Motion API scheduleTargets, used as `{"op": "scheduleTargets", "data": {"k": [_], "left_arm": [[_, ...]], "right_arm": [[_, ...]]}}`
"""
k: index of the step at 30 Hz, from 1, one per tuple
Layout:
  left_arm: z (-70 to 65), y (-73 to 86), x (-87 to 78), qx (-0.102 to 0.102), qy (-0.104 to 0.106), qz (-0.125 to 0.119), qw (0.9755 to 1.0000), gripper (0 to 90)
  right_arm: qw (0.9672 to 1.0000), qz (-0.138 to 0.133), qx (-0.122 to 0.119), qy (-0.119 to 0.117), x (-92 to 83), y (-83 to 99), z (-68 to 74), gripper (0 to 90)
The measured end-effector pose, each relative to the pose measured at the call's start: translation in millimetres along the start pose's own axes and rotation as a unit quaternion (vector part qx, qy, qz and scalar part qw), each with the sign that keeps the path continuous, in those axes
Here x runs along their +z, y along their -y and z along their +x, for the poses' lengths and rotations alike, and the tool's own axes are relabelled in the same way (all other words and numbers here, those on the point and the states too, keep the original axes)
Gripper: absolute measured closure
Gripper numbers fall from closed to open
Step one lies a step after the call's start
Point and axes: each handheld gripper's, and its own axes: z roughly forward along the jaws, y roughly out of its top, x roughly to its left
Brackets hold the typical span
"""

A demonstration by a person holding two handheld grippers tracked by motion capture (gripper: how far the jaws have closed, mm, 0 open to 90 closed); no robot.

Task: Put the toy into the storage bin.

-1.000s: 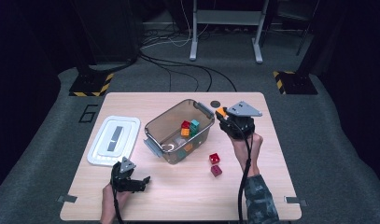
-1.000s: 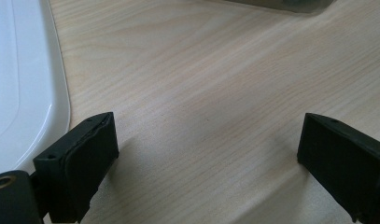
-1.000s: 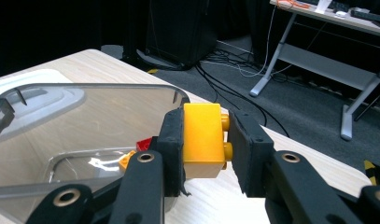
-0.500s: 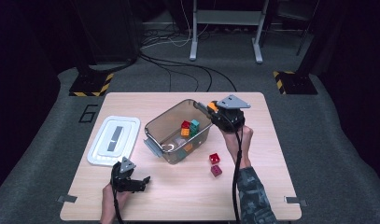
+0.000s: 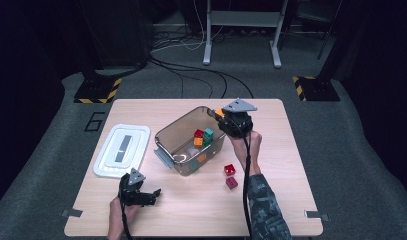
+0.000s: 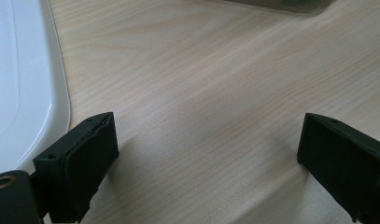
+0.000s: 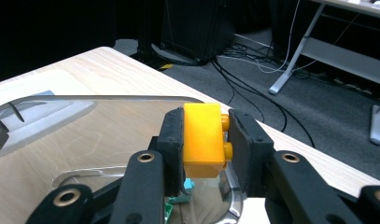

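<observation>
High view looks down over the table [image 5: 271, 200]; both gripper views sit close, sharing its wooden top.

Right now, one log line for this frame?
right hand-held gripper: shut on yellow block | over clear bin | left hand-held gripper: open, empty

lid [image 5: 122, 150] left of bin [image 5: 177, 135] (blocks [image 5: 203, 136] inside)
</observation>
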Motion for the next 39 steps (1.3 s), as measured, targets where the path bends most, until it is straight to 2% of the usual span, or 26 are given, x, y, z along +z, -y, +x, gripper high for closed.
{"op": "scheduleTargets", "data": {"k": [11,19,24,29,32,34,39], "left_arm": [[-0.1,0.3,0.5,0.001,-0.001,-0.003,1.0000,4.9],[0.0,0.2,0.2,0.001,0.000,-0.002,1.0000,4.9],[-0.1,0.3,0.3,0.002,-0.001,-0.002,1.0000,4.9],[-0.3,0.3,0.4,-0.001,0.000,-0.003,1.0000,4.9],[-0.1,0.0,-0.1,0.000,0.001,0.000,1.0000,4.9],[-0.2,0.0,-0.1,0.000,0.001,0.000,1.0000,4.9],[-0.2,0.0,-0.1,0.000,0.001,0.000,1.0000,4.9]], "right_arm": [[0.9998,0.020,0.000,-0.010,19.2,2.7,2.7,66.9],[0.9995,0.027,0.005,-0.018,25.5,5.3,3.2,66.1],[0.9990,0.039,0.006,-0.019,26.1,6.0,4.6,43.3],[0.9995,0.030,0.011,-0.008,15.9,8.4,5.6,24.1],[0.9993,0.027,0.021,-0.012,7.4,11.9,5.2,18.9],[0.9994,0.026,0.020,-0.012,4.9,13.5,4.9,17.4],[0.9990,0.032,0.028,-0.017,-9.7,27.0,3.7,10.6]]}}
